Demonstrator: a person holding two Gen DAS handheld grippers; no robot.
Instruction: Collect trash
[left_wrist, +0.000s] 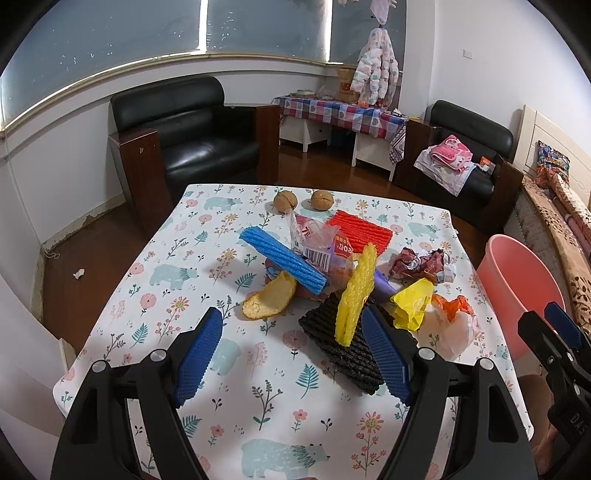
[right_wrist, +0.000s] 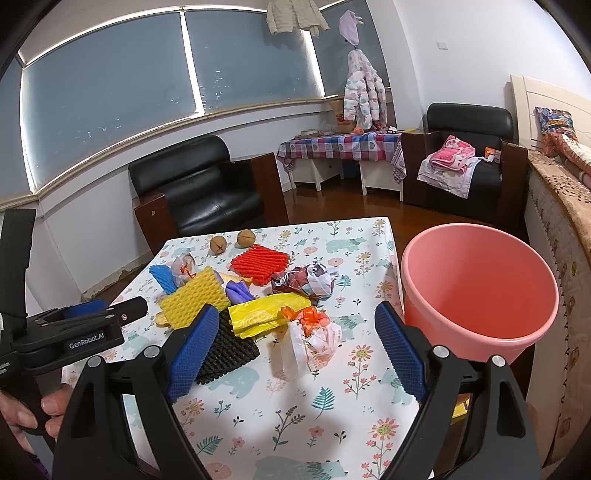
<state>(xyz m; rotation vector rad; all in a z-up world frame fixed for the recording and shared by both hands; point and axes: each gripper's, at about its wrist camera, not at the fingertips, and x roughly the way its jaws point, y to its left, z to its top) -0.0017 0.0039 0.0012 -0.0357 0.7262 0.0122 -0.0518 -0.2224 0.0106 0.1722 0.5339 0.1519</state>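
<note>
1. Seemingly nothing is collected yet: the pink bin (right_wrist: 480, 291) looks empty beside the table (right_wrist: 295, 406), where the trash lies heaped.
2. Both the left gripper (left_wrist: 291, 354) and right gripper (right_wrist: 295, 347) are spread wide, holding nothing.
3. Next, probably: the right gripper closes on the white-and-orange bag (right_wrist: 310, 339) just ahead.
4. Readable: "GenRobot.AI" on the left gripper; "60g" on the clear wrapper (left_wrist: 317, 243).

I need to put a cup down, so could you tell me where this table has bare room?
Bare cloth lies on the table's near edge, in front of the black foam net, and along the left side beside the orange peel. The middle and right, toward the pink bin, are crowded.
</note>
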